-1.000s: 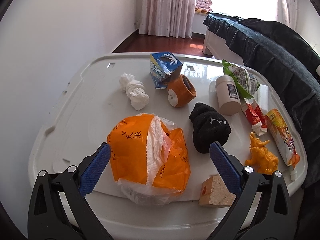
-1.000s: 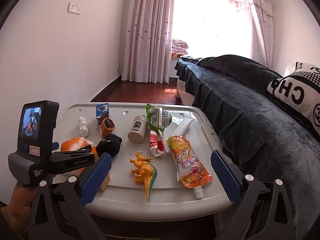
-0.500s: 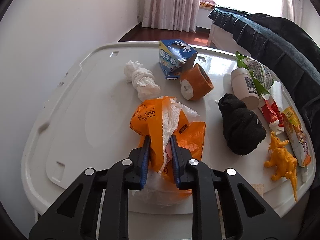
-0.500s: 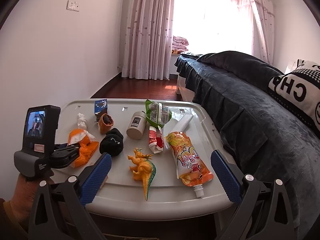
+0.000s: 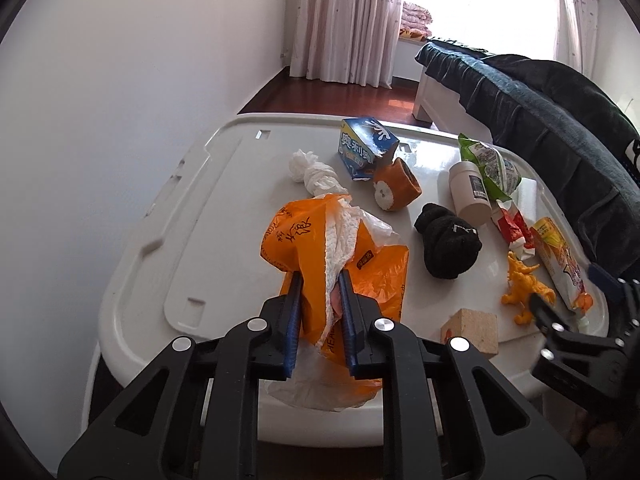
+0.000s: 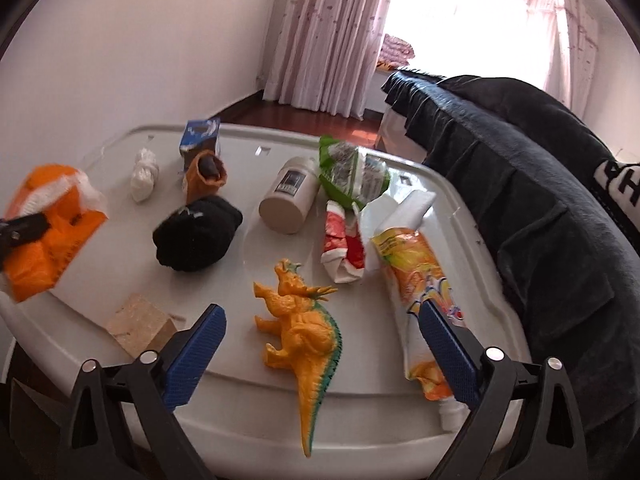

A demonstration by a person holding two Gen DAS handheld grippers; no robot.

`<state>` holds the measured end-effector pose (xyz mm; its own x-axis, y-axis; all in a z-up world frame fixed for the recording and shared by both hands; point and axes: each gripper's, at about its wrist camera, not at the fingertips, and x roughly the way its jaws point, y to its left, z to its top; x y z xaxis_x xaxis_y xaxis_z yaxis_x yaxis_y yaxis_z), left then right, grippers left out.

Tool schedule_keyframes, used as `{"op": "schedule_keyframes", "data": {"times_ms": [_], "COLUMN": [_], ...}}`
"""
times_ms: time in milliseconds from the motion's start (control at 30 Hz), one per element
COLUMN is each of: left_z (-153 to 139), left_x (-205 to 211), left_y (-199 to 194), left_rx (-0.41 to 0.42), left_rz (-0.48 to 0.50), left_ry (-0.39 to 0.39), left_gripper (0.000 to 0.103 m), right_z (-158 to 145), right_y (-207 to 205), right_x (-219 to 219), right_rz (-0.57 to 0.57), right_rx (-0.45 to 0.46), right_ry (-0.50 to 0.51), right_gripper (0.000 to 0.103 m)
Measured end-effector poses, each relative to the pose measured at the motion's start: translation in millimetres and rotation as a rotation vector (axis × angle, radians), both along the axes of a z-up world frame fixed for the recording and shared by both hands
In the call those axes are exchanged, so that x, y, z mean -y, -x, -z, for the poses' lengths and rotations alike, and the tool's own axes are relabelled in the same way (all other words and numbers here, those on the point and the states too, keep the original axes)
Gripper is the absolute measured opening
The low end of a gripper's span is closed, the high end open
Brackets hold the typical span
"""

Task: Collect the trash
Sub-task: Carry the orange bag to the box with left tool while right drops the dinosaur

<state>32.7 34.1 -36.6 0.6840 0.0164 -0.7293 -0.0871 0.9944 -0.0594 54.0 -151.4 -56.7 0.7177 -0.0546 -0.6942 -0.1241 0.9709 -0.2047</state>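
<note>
My left gripper [image 5: 320, 280] is shut on an orange and white plastic bag [image 5: 312, 236] and holds it up over the near left of the white table top [image 5: 224, 200]. The bag also shows in the right wrist view [image 6: 52, 224]. My right gripper [image 6: 320, 320] is open and empty, low over the yellow toy dinosaur [image 6: 300, 320]. An orange drink pouch [image 6: 420, 280], a red and white wrapper [image 6: 344, 240], a green snack bag [image 6: 348, 172], a white tissue wad [image 5: 316, 174] and a blue carton [image 5: 366, 146] lie on the table.
A black sock [image 6: 196, 236], an orange sock [image 6: 206, 176], a white jar [image 6: 290, 196] and a wooden block [image 6: 138, 326] also lie on the table. A dark blue sofa [image 6: 540, 184] stands to the right. A white wall is on the left.
My left gripper closed on the orange bag and lifted it. My right gripper moved forward and down over the dinosaur, still open.
</note>
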Motion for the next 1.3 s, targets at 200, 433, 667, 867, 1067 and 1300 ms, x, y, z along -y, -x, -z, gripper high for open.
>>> {"op": "schedule_keyframes", "data": {"times_ms": [200, 433, 667, 867, 1067, 1300], "left_z": [-3, -4, -13, -18, 1, 33], "left_x": [-2, 3, 16, 25, 21, 20], "left_y": [17, 24, 57, 105, 151, 179], "left_rx": [0.001, 0.000, 0.000, -0.016, -0.093, -0.214], "left_rz": [0.018, 0.034, 0.078, 0.105, 0.118, 0.128], "left_ry": [-0.009, -0.011, -0.019, -0.010, -0.005, 0.014], "left_gripper": [0.017, 0.017, 0.017, 0.017, 0.017, 0.022], "right_z": [29, 28, 5, -28, -19, 20], "right_y": [-22, -33, -4, 70, 148, 196], "right_x": [-8, -2, 3, 2, -11, -20], "right_rz": [-0.039, -0.037, -0.007, -0.025, -0.065, -0.075], "right_rx": [-0.048, -0.088, -0.049, -0.009, -0.087, -0.218], "right_ry": [0.052, -0.011, -0.034, -0.079, -0.106, -0.074], "right_gripper": [0.085, 0.054, 0.052, 0.052, 0.052, 0.053]}}
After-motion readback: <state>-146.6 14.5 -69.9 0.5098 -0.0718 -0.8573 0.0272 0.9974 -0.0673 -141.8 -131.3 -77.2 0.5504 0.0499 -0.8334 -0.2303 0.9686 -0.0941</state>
